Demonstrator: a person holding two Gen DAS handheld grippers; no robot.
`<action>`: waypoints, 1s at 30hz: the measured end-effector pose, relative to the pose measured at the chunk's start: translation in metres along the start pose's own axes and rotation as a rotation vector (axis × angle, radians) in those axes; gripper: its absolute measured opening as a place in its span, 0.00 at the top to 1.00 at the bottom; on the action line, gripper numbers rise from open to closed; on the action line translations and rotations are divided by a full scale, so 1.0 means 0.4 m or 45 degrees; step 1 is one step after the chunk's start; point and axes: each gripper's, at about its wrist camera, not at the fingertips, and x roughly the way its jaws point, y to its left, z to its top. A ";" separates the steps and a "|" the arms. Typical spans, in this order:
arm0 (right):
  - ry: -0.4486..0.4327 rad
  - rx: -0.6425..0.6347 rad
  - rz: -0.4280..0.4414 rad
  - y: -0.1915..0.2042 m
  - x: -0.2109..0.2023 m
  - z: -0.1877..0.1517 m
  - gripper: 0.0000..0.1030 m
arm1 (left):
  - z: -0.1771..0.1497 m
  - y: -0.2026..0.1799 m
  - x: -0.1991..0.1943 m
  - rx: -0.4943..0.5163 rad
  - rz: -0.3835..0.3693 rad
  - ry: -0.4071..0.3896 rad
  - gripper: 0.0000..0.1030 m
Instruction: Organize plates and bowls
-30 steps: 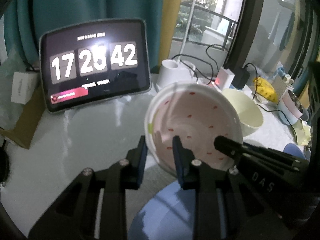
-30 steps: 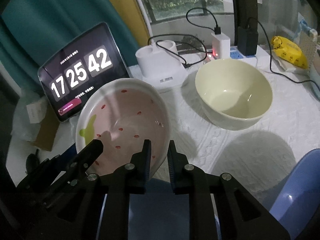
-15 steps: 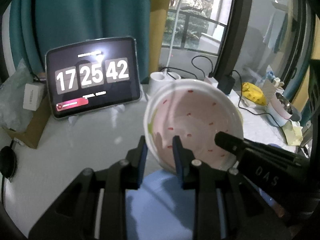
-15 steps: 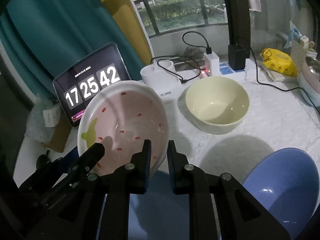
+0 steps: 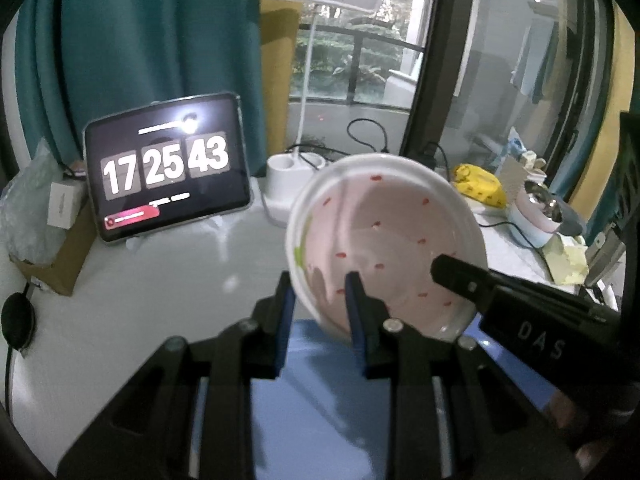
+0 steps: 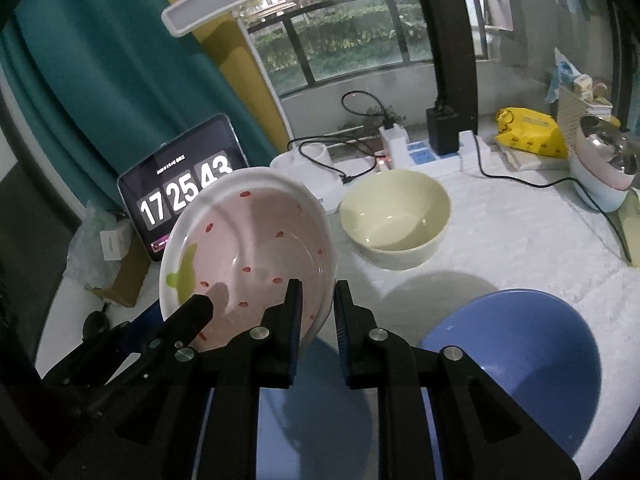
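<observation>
Both grippers, left gripper and right gripper, pinch opposite rims of the tilted pink strawberry-patterned bowl at frame centre, above a blue plate.

Pink red-flecked bowl tilted, lifted; cream bowl, blue plate on table.

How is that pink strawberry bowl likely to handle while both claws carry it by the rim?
The pink bowl looks like glazed ceramic, so probably rigid, fairly heavy and breakable if dropped. Its glossy rim may be slippery. The left claw and right claw pinch opposite edges, which likely steadies its tilt.
</observation>
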 end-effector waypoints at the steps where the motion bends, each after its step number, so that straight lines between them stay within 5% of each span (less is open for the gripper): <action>1: -0.004 0.004 -0.001 -0.008 -0.009 -0.001 0.84 | 0.000 -0.009 -0.004 0.004 -0.004 -0.002 0.75; 30: -0.043 0.106 -0.078 -0.235 -0.181 -0.080 0.84 | -0.073 -0.270 -0.048 0.113 -0.111 0.029 0.75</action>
